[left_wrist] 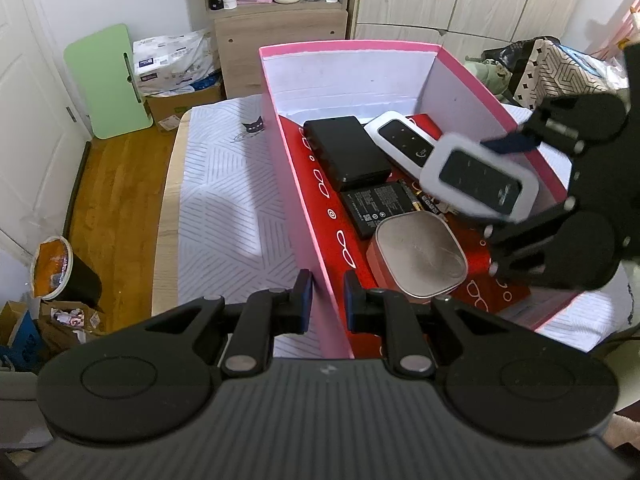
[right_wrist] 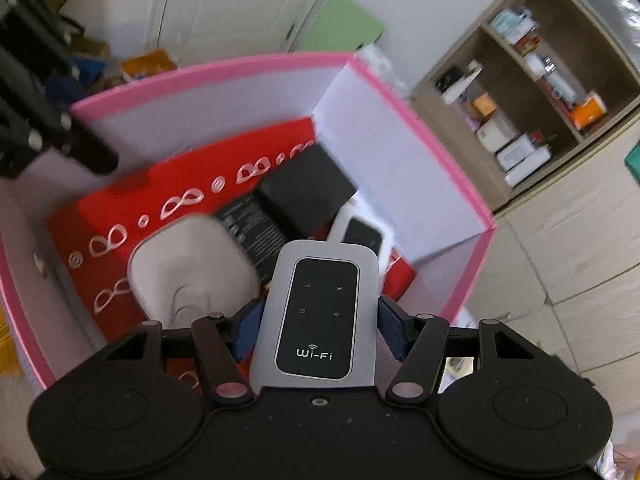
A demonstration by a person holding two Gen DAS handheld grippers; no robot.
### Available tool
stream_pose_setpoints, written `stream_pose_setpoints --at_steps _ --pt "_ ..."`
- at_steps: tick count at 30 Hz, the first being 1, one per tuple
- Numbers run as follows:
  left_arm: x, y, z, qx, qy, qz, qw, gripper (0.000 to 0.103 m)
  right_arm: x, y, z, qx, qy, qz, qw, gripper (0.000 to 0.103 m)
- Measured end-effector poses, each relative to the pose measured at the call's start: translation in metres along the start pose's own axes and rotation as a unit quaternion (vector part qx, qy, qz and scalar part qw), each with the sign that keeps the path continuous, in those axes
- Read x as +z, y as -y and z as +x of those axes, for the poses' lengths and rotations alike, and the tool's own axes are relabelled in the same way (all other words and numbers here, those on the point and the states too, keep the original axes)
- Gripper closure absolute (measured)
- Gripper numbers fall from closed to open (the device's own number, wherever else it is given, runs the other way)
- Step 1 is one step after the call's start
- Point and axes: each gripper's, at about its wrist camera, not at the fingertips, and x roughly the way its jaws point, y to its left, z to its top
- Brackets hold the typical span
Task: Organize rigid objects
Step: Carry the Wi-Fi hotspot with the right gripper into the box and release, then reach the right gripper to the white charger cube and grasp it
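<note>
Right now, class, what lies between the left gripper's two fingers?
The pink box's side wall stands between the left gripper's fingers, which clamp it; the left wrist view shows this.

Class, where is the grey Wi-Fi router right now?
In both views the grey Wi-Fi router is clamped in the right gripper, held over the pink box above the square tin.

Box [left_wrist: 304, 200]: pink cardboard, matt. Wi-Fi router [right_wrist: 320, 312]: smooth grey plastic, glossy black face. Tin [left_wrist: 420, 256]: brushed metal lid. Floor [left_wrist: 116, 200]: glossy wood. Right gripper [right_wrist: 320, 328]: matt black plastic.
</note>
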Motion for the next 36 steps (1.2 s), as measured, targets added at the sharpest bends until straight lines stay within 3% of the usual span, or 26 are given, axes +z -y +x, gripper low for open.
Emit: stream_pose_setpoints --at_steps 4,7,9,13,17,21,26,28,31,36 --pt "0.0 -0.001 0.0 -0.002 0.0 -0.002 1.0 0.089 -0.001 -0.006 0.002 0.01 -0.026 0.004 1.0 0.037" --pt "0.0 -0.002 0.0 -0.003 0.0 -0.002 1.0 0.089 -0.001 0.0 -0.006 0.014 -0.013 0.029 0.999 0.038" --pt "0.0 -0.002 0.0 -0.005 0.0 -0.002 1.0 0.089 -0.003 0.009 -0.015 0.035 0.003 0.057 0.998 0.032" --pt "0.001 -0.002 0.0 -0.004 0.0 -0.002 1.0 0.088 -0.012 0.034 -0.036 0.057 0.035 0.111 0.992 0.03" --pt "0.001 -0.001 0.0 -0.001 -0.001 -0.002 1.0 0.087 -0.029 0.062 -0.056 0.076 0.075 0.173 0.979 0.029" --pt "0.001 0.0 0.0 0.001 -0.002 -0.003 1.0 0.087 -0.062 0.087 -0.079 0.056 0.144 0.224 0.962 0.029" --pt "0.002 0.003 0.001 0.007 -0.004 0.002 1.0 0.087 -0.107 0.116 -0.081 0.055 0.167 0.282 0.943 0.03" --pt "0.002 0.004 0.001 0.009 -0.006 0.003 0.9999 0.087 -0.127 0.123 -0.077 0.057 0.171 0.299 0.937 0.035" --pt "0.003 0.008 0.001 0.017 -0.005 0.006 0.9998 0.087 -0.149 0.122 -0.067 0.047 0.174 0.3 0.937 0.054" --pt "0.001 0.009 0.0 0.021 -0.004 0.005 0.9997 0.087 -0.176 0.107 -0.052 0.058 0.207 0.276 0.937 0.056"
